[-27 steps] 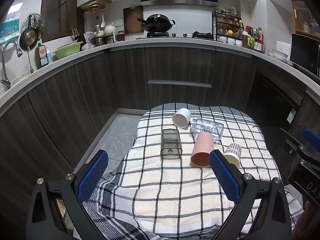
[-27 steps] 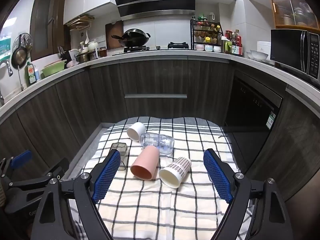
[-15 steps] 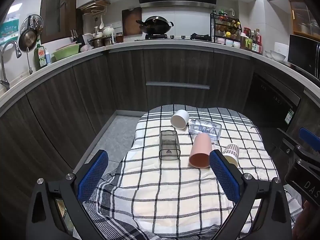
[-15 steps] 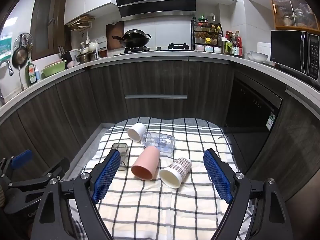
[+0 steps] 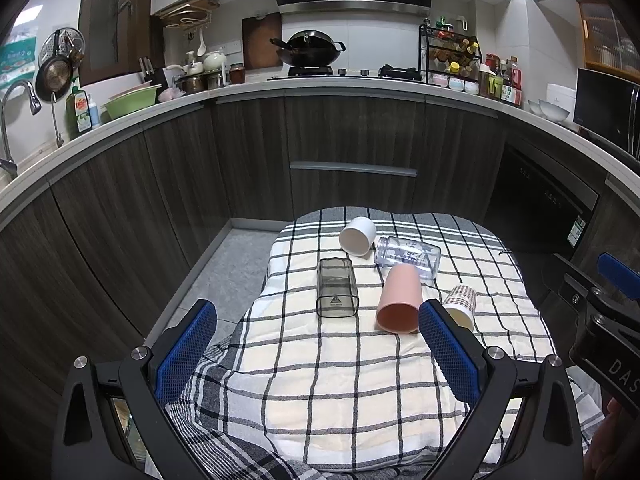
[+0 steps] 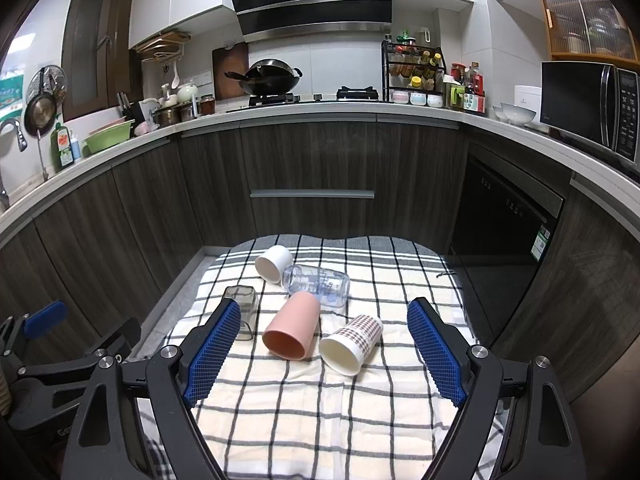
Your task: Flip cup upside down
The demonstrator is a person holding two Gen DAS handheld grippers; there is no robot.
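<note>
Several cups lie on their sides on a checked cloth (image 5: 320, 380) (image 6: 304, 412): a pink cup (image 5: 398, 299) (image 6: 292, 326), a plaid paper cup (image 5: 460, 306) (image 6: 351, 344), a white cup (image 5: 357, 236) (image 6: 274, 263), a smoky square tumbler (image 5: 337, 288) (image 6: 244, 307) and a clear bottle (image 5: 408, 255) (image 6: 316, 282). My left gripper (image 5: 316, 348) is open and empty, short of the tumbler and pink cup. My right gripper (image 6: 324, 348) is open and empty, with the pink and plaid cups between its fingers farther ahead.
The cloth covers a low table in a kitchen. Dark cabinets (image 5: 352, 152) and a counter curve around behind. A dishwasher (image 6: 504, 240) is to the right. Grey floor (image 5: 224, 276) lies left of the table. The right gripper's body (image 5: 600, 320) shows in the left view.
Both views have shifted only slightly; the cups sit a little lower in the left wrist view. Nothing on the cloth has moved. Both grippers stay open.
</note>
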